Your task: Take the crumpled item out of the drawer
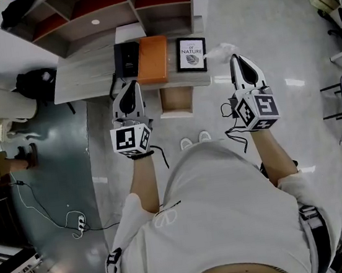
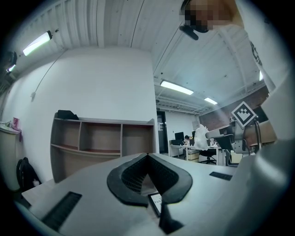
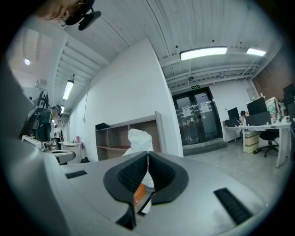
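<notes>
Nearest the head camera, a white shirt (image 1: 230,206) fills the lower frame, with both forearms stretched forward. The left gripper (image 1: 130,85) is held over the front edge of a pale wood-grain desk (image 1: 88,75). The right gripper (image 1: 235,59) is held at the desk's right end. A crumpled paper (image 1: 221,50), white and irregular, is clamped at its tips. The paper shows beside a black-framed book (image 1: 191,54) and well apart from the drawer (image 1: 176,101). The drawer, a brown wooden box, is pulled out below the desk's front edge. A flat orange box (image 1: 153,59) and a black box (image 1: 127,58) lie side by side on the desk. Glossy pale floor (image 1: 255,15) lies open to the right of the desk.

In the left gripper view, the left gripper (image 2: 147,156) is seen with its jaws brought together at the tips, nothing gripped. The pads (image 2: 133,177) are black and ribbed. An open shelf unit (image 2: 101,138) stands against a white wall.

In the right gripper view, the right gripper (image 3: 148,154) is seen pressed onto the crumpled paper (image 3: 138,138), which bulges above the tips. The orange box (image 3: 138,193) shows through the gap below.
</notes>
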Motion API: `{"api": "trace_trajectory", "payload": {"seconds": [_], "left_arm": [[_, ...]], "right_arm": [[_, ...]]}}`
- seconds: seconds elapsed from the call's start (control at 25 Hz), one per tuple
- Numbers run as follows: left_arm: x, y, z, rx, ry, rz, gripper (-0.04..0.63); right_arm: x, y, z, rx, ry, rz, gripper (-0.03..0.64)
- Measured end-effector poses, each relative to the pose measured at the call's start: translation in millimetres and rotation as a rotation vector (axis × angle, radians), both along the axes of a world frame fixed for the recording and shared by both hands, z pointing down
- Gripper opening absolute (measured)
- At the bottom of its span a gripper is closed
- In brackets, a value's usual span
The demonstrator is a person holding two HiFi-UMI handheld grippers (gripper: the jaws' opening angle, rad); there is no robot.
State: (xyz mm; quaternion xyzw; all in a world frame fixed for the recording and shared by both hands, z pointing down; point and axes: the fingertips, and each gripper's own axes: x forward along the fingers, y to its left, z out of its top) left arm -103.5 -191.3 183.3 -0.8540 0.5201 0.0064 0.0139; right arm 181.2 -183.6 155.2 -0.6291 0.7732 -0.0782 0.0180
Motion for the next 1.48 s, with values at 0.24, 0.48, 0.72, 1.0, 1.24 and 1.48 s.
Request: {"api": "trace_trajectory", "payload": {"seconds": [0.24,0.48,0.72,1.0,1.24,1.48], "left_arm": [[-2.6,0.5,-0.8,0.002,0.005,-0.002,-0.002],[-0.3,1.6,-1.0,-0.002,0.012,0.004,-0.002],[-2.2,0.4,-1.1,0.005,0.013,0.003,-0.002],[-3.1,2.2,-2.4,0.014,0.018,0.002,-0.002],[-2.8,2.8,-3.7,0.017,0.023,0.003,-0.002],[-3.9,2.1,-1.9,0.013,0.024,0.009,-0.002]], "right_arm": [[-2.0,2.1,4.1,-0.008,-0.001,0.0,0.005],[-3.2,1.8,5.2,-0.017,0.012,-0.002,0.003],[-4.5,1.3,3.9,-0.01,0.013,0.0,0.003],[-3.0,3.0,1.6,-0.001,0.009,0.006,0.003],[-4.8,3.6,-2.1,0.005,0.001,0.004,0.003],[-6.2,3.4,-1.1,0.002,-0.001,0.007,0.003]]}}
